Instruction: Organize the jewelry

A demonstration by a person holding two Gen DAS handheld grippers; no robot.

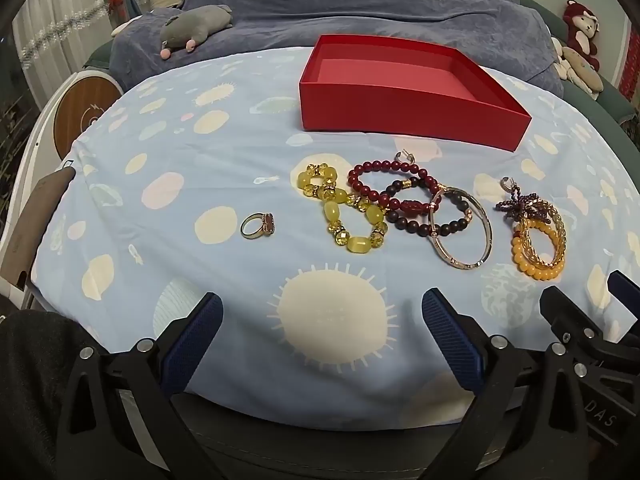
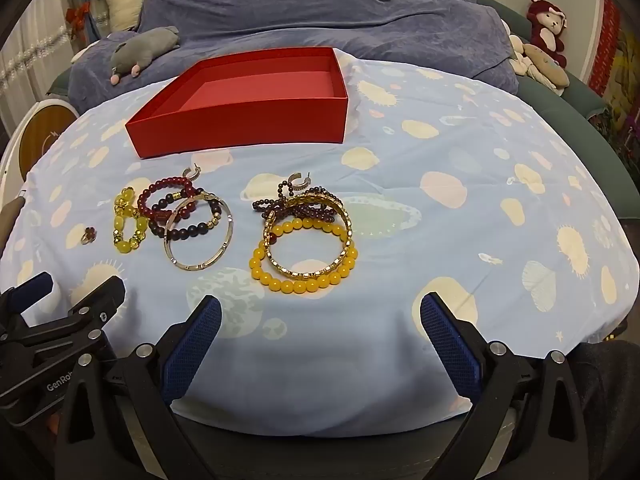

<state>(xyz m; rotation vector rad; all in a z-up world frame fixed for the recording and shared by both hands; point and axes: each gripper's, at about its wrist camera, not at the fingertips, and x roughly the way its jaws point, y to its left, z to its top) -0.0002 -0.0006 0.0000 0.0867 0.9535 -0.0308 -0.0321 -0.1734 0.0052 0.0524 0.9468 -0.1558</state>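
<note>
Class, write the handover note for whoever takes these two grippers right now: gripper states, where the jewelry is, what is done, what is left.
Left gripper: open, empty, above the cloth.
Right gripper: open, empty.
Red box: empty, at the far side of the table.
On the cloth, nearer than the box: ring, yellow bead bracelet, overlapping dark red bead bracelets with a metal bangle, and an orange bead pile.
Done: nothing boxed.
Left: everything.

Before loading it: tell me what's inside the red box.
Nothing shows inside the red box, only its bare pink floor; the strip behind its near wall is hidden.
</note>
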